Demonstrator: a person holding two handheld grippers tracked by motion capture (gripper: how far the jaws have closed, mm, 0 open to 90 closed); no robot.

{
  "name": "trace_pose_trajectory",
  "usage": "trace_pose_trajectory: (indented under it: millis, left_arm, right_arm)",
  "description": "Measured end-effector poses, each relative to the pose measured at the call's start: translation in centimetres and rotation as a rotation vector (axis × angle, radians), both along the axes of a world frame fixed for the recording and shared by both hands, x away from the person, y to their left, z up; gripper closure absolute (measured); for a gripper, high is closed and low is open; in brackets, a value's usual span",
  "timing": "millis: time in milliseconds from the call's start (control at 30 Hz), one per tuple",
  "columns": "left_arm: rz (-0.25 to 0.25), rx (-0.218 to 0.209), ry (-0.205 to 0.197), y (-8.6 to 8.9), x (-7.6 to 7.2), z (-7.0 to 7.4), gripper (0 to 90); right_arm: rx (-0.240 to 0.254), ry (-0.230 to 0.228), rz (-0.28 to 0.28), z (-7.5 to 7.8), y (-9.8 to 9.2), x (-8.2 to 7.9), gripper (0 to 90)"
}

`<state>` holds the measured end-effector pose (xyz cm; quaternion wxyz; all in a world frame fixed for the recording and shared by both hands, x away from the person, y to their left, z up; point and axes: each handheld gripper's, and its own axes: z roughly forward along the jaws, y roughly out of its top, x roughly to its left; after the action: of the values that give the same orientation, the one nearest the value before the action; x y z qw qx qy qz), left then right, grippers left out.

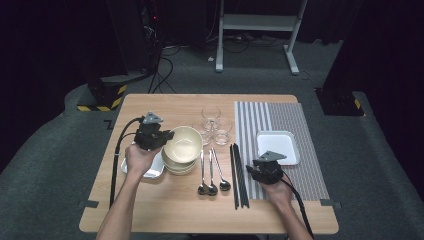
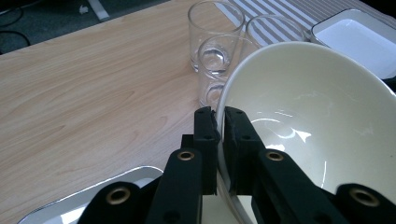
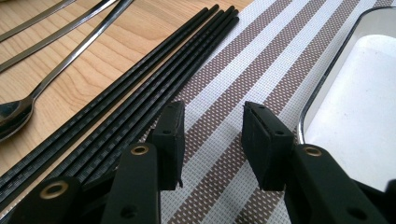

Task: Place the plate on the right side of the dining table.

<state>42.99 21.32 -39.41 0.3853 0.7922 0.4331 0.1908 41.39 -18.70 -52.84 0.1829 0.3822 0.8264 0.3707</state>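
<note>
Left gripper point(image 2: 219, 116) clamped on the rim of the top bowl point(image 1: 183, 144), tilted over the stack at nine o'clock of the spoons point(image 1: 211, 172). Right gripper point(image 3: 212, 140) released, nothing between its jaws, above the striped mat point(image 3: 243, 88) — advise lifting the bowl straight up, grip firm, clear of the glasses point(image 1: 214, 125).

Left claw point(image 1: 167, 136) on tilted bowl point(image 1: 183, 144)

Cream ceramic bowls point(image 1: 182, 145): stack, top one tilted, about three, exact count unclear. Clear drinking glasses point(image 1: 211, 116): three. Shiny metal spoons point(image 1: 211, 172): three. Black chopsticks point(image 1: 238, 175): four, so two pairs. White rectangular trays: two, one on striped woven placemat point(image 1: 278, 146), one under bowls point(image 1: 152, 171). Striped placemat point(image 1: 260, 120): one.
</note>
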Motion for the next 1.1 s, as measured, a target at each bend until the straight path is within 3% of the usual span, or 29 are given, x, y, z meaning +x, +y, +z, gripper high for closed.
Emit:
trace_pose_trajectory:
  millis: [367, 633, 867, 1100]
  left_arm:
    - [-0.024, -0.014, 0.004, -0.9, 0.5, 0.4, 84.3]
    - [-0.034, -0.017, 0.012, -1.5, 0.8, 0.3, 84.2]
    - [-0.037, -0.023, 0.02, -1.5, 1.0, 0.2, 84.3]
    - [-0.033, -0.034, 0.025, -1.5, 1.2, 0.1, 84.3]
  right_arm:
    - [-0.008, -0.003, -0.001, 0.0, 0.1, -0.1, 59.0]
    - [0.017, 0.01, 0.012, 0.3, 0.1, 0.1, 60.4]
    - [0.07, -0.001, 0.043, 2.6, 0.6, 0.1, 63.9]
    - [0.172, -0.016, 0.12, 6.0, 1.7, 0.5, 64.8]
